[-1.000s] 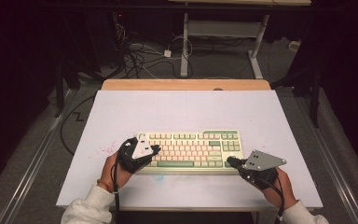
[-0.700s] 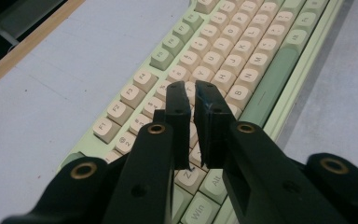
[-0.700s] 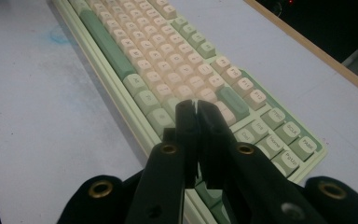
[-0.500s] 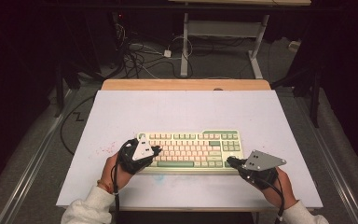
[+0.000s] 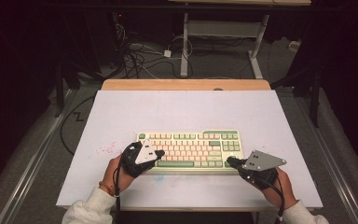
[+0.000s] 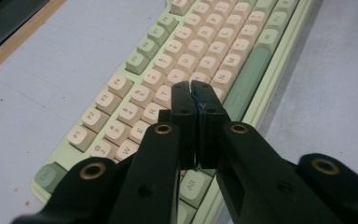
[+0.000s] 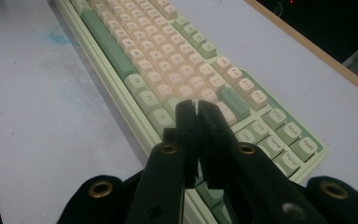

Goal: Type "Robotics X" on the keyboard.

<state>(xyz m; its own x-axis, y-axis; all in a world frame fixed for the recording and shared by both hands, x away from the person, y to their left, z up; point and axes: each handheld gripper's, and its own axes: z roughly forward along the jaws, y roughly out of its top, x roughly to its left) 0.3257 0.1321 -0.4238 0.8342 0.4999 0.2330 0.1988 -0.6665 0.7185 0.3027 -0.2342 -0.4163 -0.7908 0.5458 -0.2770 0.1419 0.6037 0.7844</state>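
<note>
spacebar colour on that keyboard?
Green, a darker sage than the pale green case; the spacebar on the keyboard shows best in the right gripper view.

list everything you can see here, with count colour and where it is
keyboard: 1, pale green case with cream and green keys, near middle of the table
table: 1, white top with a wooden far edge, red specks at its left
cables: several, dark and white, on the floor beyond the table
desk frame: 1, white, beyond the table
left gripper: 1, black, jaws shut, over the keyboard's left end
right gripper: 1, black, jaws shut, over the keyboard's right end
sleeves: 2, white, bottom edge
</note>
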